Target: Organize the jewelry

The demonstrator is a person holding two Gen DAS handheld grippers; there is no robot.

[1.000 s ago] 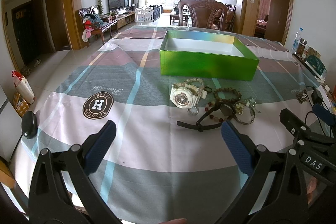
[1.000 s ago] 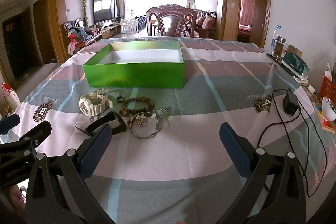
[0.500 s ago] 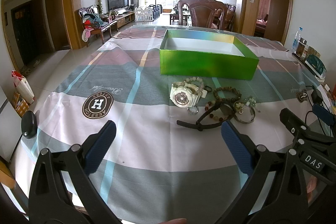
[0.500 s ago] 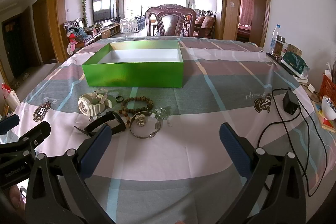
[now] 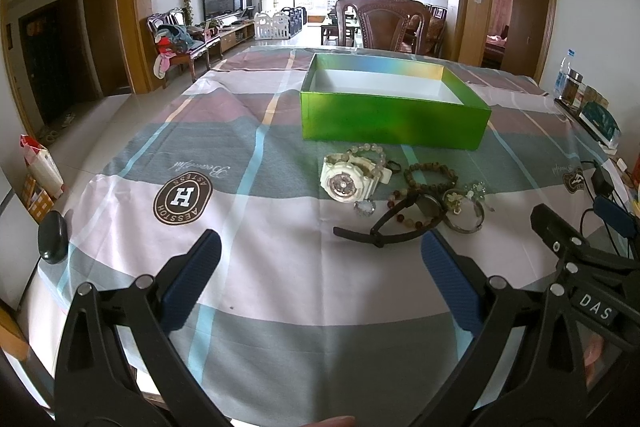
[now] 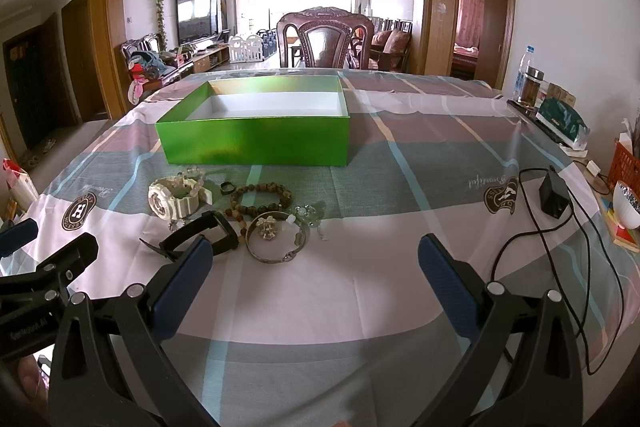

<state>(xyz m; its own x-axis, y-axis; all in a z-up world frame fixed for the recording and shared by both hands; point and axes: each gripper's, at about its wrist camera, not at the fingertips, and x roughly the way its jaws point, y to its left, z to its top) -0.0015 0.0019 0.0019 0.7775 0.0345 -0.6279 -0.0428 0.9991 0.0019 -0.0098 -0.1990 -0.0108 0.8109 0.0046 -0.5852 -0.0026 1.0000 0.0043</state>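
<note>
The tablecloth (image 5: 280, 267) on the bench bears a round brown badge (image 5: 183, 198) at 9 o'clock of the left view, upside down, with a large "H" and "AESSTOH" around its rim. Beside it, at 10 o'clock, inverted cursive (image 5: 202, 169) reads "Beautiful". At 4 o'clock, a small black plate (image 5: 595, 309) on the right tool's body reads "DAS".

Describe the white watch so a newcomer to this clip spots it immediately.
Start at the green box on the checked tablecloth. A cluster of jewelry lies just in front of it; the white watch is at its left end. It is the only chunky white piece, beside brown bead bracelets.
</note>
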